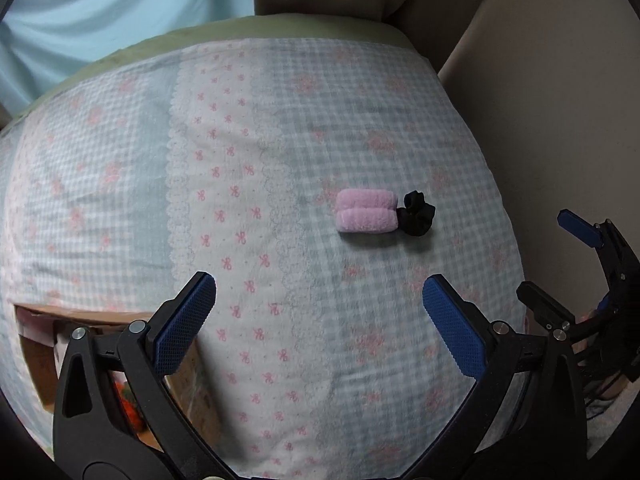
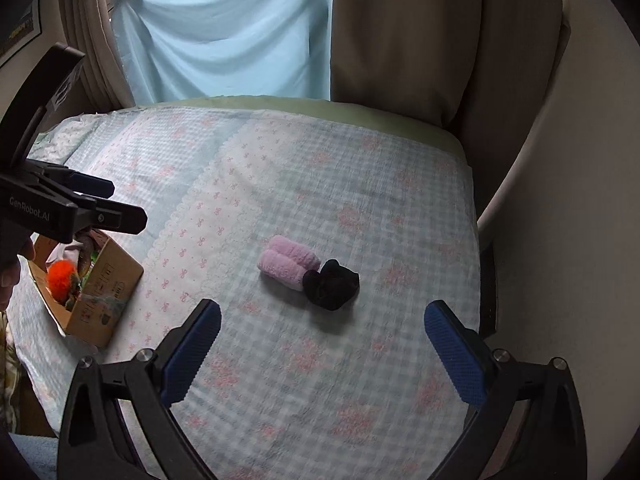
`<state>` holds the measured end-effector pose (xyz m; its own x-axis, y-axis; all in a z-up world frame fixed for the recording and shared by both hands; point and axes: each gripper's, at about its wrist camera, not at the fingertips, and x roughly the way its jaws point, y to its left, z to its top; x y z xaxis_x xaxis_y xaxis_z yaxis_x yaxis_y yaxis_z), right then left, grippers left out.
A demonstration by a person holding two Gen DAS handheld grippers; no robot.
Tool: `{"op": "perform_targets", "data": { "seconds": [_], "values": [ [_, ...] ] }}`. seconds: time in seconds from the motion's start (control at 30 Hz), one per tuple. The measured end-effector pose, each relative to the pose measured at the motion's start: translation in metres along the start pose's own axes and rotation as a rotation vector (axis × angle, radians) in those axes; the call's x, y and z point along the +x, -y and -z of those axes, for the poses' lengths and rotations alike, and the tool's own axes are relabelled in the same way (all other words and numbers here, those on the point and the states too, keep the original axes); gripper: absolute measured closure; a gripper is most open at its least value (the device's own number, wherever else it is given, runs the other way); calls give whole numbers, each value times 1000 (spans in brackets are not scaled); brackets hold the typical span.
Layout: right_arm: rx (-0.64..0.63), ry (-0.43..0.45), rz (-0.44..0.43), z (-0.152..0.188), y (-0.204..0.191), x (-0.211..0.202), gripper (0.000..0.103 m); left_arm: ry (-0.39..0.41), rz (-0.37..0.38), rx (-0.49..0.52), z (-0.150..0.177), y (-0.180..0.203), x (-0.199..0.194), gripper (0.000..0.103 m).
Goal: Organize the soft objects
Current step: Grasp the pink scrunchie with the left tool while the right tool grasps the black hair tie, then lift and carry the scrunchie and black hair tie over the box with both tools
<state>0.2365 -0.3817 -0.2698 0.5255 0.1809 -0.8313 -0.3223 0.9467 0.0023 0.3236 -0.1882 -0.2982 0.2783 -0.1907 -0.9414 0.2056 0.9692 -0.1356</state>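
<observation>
Currently both tools, left tool and right tool, are hovering wide open and empty over the bed. At frame centre, a folded pink fleece roll is touching a crumpled black fabric scrunchie. Judged next: grasping one, carrying it to the brown cardboard box at lower left. Nothing is blocking.

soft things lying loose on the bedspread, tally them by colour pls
pink: 1, the fuzzy pink roll
black: 1, the black fabric bundle, touching the pink roll's end
total: 2
</observation>
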Motion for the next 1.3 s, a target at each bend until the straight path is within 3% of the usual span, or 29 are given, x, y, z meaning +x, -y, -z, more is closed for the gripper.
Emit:
{"op": "perform_targets", "data": {
  "seconds": [0.33, 0.43, 0.63, 0.7, 0.77, 0.83, 1.03, 1.17, 1.3],
  "values": [
    [-166, -51, -101, 7, 23, 114, 3, -182, 62, -74, -63, 30, 151, 0],
    [-204, -65, -104, 12, 22, 137, 8, -214, 90, -95, -70, 34, 175, 0],
    [-277, -65, -137, 17, 16, 164, 16, -246, 67, -63, -74, 46, 199, 1],
    [-299, -44, -154, 19, 13, 166, 17, -250, 67, -63, -74, 48, 205, 7],
    [-313, -31, -159, 20, 11, 168, 20, -270, 72, -54, -74, 50, 212, 21],
    [-318, -40, -172, 19, 10, 173, 39, -292, 82, -48, -74, 53, 218, 26],
    [-353, -63, -187, 24, 0, 178, 66, -308, 113, -78, -72, 53, 223, 50],
    [-376, -65, -158, 33, -8, 172, 72, -289, 112, -65, -68, 40, 209, 64],
    [-337, -66, -148, 36, -7, 163, 73, -271, 115, -59, -68, 38, 191, 70]
  ]
}}
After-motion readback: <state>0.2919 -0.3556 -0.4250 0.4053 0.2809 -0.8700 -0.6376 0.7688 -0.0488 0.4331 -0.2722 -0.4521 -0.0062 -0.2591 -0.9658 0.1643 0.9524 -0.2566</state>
